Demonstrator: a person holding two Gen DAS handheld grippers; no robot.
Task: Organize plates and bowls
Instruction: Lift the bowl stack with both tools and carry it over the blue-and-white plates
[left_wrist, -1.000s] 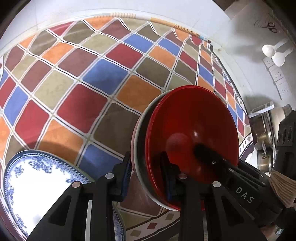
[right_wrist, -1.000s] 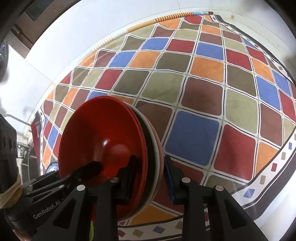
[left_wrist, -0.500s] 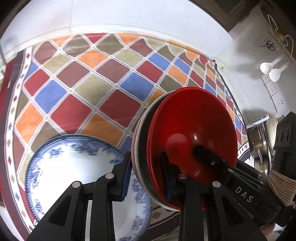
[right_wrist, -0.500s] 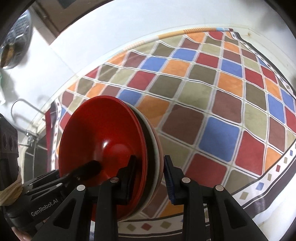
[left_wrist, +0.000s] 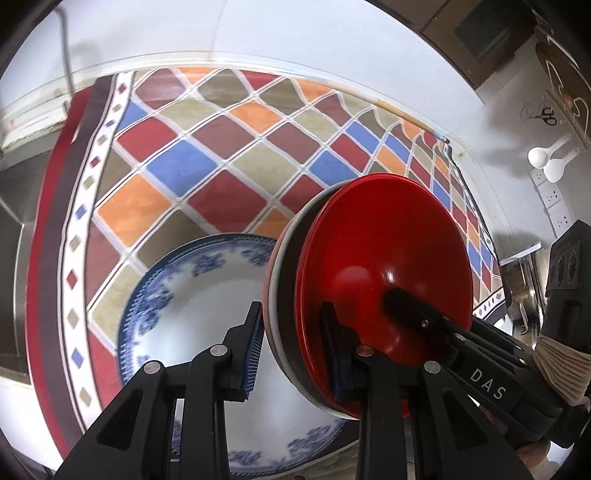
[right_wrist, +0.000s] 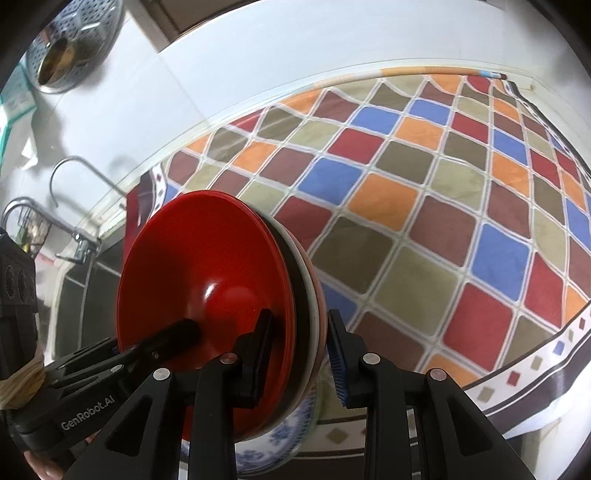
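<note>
A stack of nested bowls (left_wrist: 384, 291), red on top with black, white and pink rims under it, is held off the table between both grippers. My left gripper (left_wrist: 293, 352) is shut on the stack's rim on one side. My right gripper (right_wrist: 299, 354) is shut on the rim of the same stack (right_wrist: 207, 295) on the opposite side. A blue-and-white patterned plate (left_wrist: 192, 295) lies on the checked tablecloth just below and to the left of the stack; its edge also shows in the right wrist view (right_wrist: 284, 439).
The checked tablecloth (left_wrist: 207, 173) covers the counter. A sink with a tap (right_wrist: 70, 206) lies to the left. White spoons (left_wrist: 546, 162) hang on the wall at right, metal pots (left_wrist: 524, 295) stand beyond the cloth, and a metal colander (right_wrist: 70, 48) hangs on the wall.
Both grippers have carried the bowl stack leftward along the counter. The blue-and-white plate has come from the lower left corner to directly under the stack. The sink has come into view.
</note>
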